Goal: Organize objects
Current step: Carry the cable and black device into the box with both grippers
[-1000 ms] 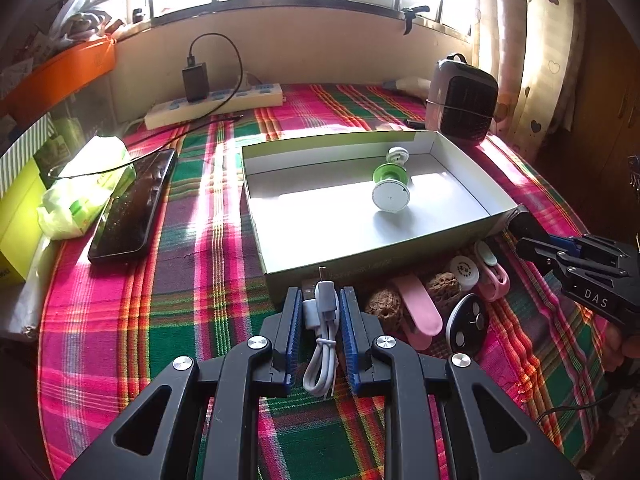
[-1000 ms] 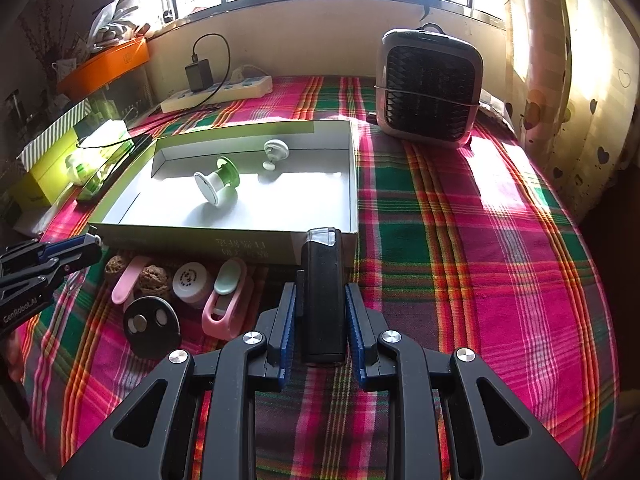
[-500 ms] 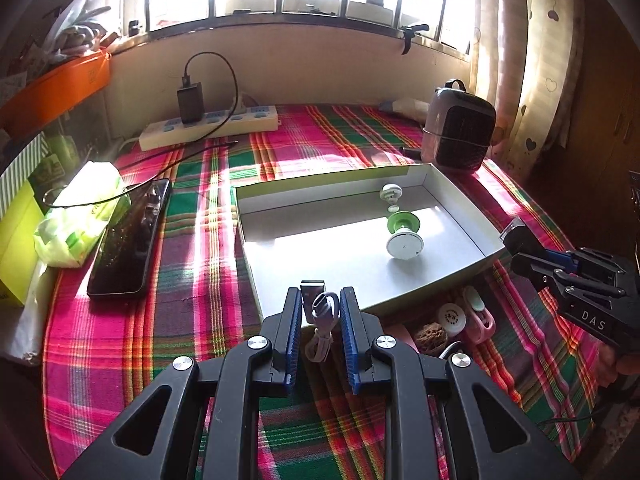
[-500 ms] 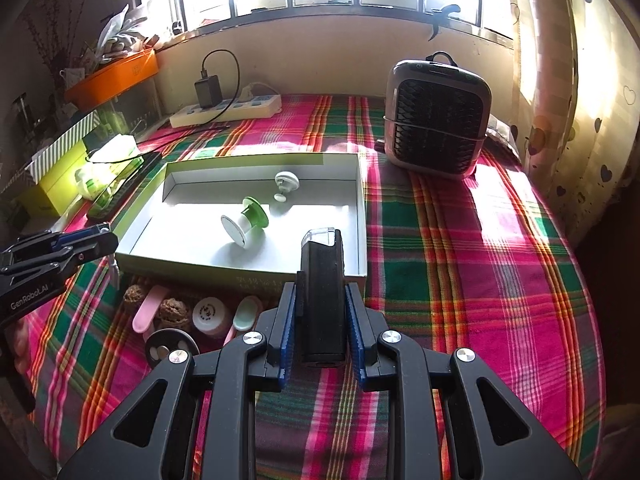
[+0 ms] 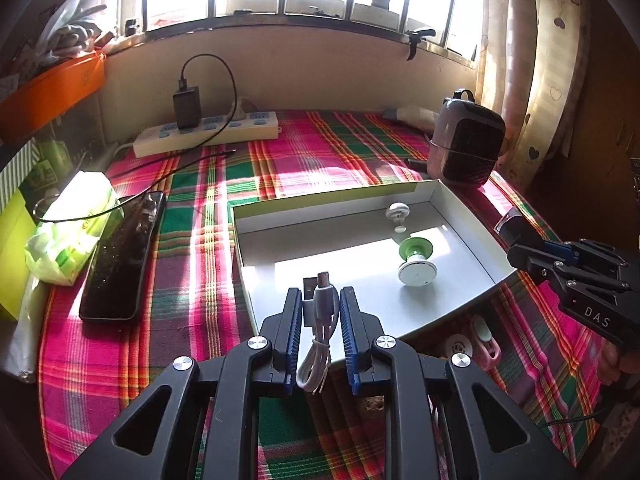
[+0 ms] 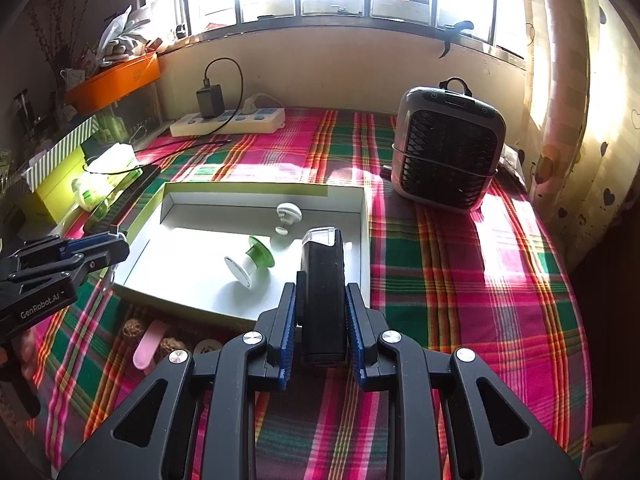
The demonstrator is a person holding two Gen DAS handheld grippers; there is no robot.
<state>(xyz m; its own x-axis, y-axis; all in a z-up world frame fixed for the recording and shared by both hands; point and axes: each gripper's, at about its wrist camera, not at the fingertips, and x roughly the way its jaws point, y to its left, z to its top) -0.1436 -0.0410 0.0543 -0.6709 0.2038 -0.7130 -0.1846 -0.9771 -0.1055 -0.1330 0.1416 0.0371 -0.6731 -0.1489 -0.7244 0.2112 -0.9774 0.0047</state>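
My left gripper is shut on a coiled white USB cable, held over the near left part of a shallow white box. My right gripper is shut on a black rectangular device with a clear cap, held above the box's near right corner. Inside the box lie a green and white suction hook and a small white hook. Each gripper shows at the edge of the other's view: the right gripper, the left gripper.
Small pink, white and brown items lie on the plaid cloth in front of the box. A black phone and green bag sit left. A power strip and a small fan heater stand at the back.
Both grippers rose and moved toward the box with their loads. The items in front of the box slid down behind the fingers in both views.
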